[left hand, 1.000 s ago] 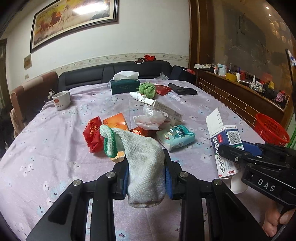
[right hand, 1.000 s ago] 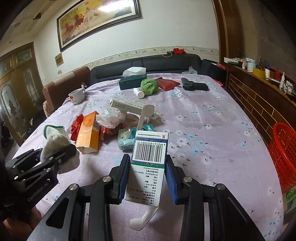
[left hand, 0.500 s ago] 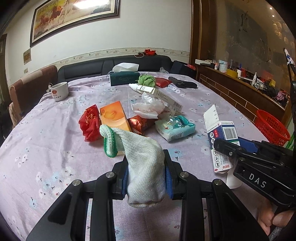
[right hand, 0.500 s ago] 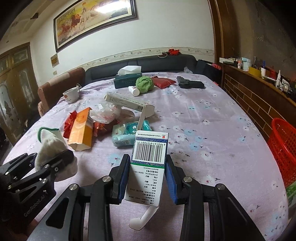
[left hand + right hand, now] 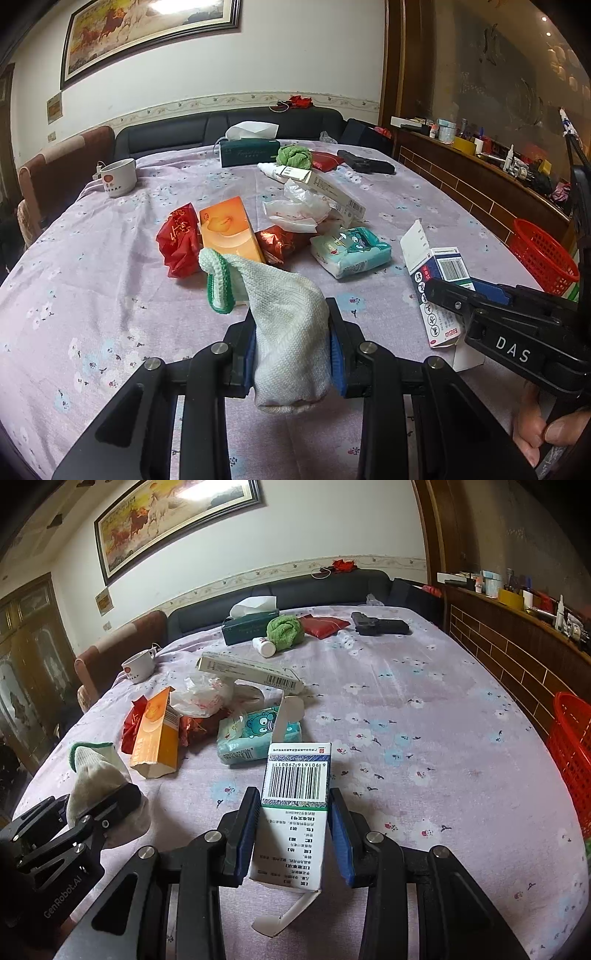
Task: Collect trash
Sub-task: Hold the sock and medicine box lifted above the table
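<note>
My left gripper [image 5: 292, 347] is shut on a white knitted glove with a green cuff [image 5: 284, 325], held above the near side of the table. My right gripper [image 5: 293, 827] is shut on an open white medicine box with a barcode [image 5: 295, 794]; that box also shows in the left wrist view [image 5: 439, 291]. On the table lie an orange carton [image 5: 229, 232], red wrappers [image 5: 179, 240], a teal tissue pack [image 5: 351, 251], a crumpled plastic bag [image 5: 299, 208] and a long white box [image 5: 247, 670].
A red basket [image 5: 543, 258] stands off the table's right edge. At the far side are a cup [image 5: 118, 177], a green tissue box [image 5: 249, 151], a green cloth [image 5: 293, 155], a red pouch [image 5: 325, 624], a black object [image 5: 380, 626]. A wooden shelf [image 5: 517, 635] runs on the right.
Both grippers have drawn back and risen slightly from the clutter, still holding the glove and the medicine box. Nothing on the table has moved.
</note>
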{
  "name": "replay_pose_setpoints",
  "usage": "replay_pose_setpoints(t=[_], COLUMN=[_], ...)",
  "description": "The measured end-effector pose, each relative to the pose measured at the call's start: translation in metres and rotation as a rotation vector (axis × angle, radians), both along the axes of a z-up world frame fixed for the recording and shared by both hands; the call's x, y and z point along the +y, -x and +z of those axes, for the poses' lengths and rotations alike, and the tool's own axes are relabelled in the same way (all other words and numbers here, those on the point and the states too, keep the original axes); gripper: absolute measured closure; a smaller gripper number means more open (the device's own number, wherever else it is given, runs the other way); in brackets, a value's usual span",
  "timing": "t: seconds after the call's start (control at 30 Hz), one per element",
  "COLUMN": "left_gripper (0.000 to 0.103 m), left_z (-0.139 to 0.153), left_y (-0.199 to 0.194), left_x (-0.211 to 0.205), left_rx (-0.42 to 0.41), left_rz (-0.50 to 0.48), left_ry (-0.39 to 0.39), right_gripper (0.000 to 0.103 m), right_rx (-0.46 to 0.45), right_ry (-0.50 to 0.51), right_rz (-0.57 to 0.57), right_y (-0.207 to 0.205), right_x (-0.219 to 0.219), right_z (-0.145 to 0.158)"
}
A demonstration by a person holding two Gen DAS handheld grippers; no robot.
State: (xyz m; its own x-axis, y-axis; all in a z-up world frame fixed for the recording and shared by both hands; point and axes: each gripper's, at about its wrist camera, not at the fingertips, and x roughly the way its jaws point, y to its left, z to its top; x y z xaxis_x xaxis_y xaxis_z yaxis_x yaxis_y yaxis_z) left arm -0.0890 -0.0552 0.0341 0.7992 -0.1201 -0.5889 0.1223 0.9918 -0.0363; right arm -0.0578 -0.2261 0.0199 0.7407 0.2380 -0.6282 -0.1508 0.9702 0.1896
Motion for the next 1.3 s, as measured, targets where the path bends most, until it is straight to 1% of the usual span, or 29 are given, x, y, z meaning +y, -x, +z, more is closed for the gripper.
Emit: replay_pose_setpoints(t=[0.3, 0.93, 1.3], left_gripper=[0.073, 0.073, 0.073], left_z=[-0.0013, -0.0012, -0.0016], left_y=[-0.0008, -0.0008, -0.0012], left_x=[-0.0016, -0.0025, -0.0023], left_rx=[0.008, 0.007, 0.009], left_rz=[-0.009, -0.019, -0.016], left_ry=[0.004, 0.009, 0.007], right_gripper=[0.064, 0.064, 0.064], right_rx=[0.002, 0.001, 0.005], right_ry=[-0.002, 0.048, 0.054], right_rz=[-0.004, -0.030, -0.037], right_y=[-0.0009, 0.0002, -0.0001], right_x=[0.0003, 0.0026, 0.0031], right_z=[0.0000, 0.0003, 0.0006])
